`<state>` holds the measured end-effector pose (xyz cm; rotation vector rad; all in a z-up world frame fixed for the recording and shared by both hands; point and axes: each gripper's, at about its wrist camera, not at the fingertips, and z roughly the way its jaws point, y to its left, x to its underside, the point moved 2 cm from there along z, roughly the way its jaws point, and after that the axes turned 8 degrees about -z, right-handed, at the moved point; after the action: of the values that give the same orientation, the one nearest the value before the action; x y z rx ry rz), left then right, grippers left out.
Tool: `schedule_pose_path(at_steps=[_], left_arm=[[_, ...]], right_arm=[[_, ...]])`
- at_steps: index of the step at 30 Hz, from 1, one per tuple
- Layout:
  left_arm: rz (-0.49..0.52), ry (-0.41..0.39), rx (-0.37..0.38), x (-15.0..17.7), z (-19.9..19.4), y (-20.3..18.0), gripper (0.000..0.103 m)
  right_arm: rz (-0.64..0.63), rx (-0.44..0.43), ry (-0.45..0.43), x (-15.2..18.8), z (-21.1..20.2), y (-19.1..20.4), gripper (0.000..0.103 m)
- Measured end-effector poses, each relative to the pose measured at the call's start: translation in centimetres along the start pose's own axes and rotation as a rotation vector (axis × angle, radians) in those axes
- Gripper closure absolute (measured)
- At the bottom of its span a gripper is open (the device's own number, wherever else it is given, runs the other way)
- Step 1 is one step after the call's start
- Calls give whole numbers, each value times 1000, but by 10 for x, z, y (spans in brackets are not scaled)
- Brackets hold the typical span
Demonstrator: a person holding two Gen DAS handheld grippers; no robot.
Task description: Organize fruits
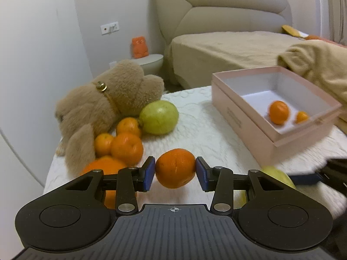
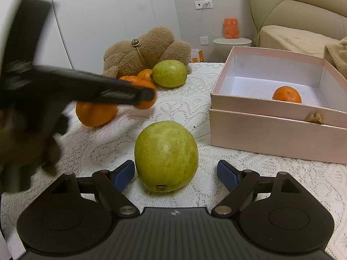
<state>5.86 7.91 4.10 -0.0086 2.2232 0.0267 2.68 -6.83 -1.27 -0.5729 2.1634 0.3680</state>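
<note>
an orange is being held clear of the lace cloth, pinched between the blue pads of the left gripper, which is clamped on its sides. the pink box, where two smaller oranges are already lying, is being kept to the right and beyond. the carry is best being made level and slowly, with the release only over the open box, low inside the walls. a green guava is being straddled by the right gripper, its jaws standing apart, one pad near the skin. more fruit is being left beside the plush bear.
</note>
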Motion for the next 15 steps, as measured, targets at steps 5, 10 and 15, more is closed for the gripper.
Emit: schedule_pose_path(at_steps=[5,10,15], left_arm=[[16,33,-26,29,-26,6,57],[-30,34,-37,44,-26,15,56],[-56,42,-54,44,-18,15,50]], right_arm=[[0,0,0,0,0,0,18],[0,1,0,0,0,0,18],[0,1,0,0,0,0,17]])
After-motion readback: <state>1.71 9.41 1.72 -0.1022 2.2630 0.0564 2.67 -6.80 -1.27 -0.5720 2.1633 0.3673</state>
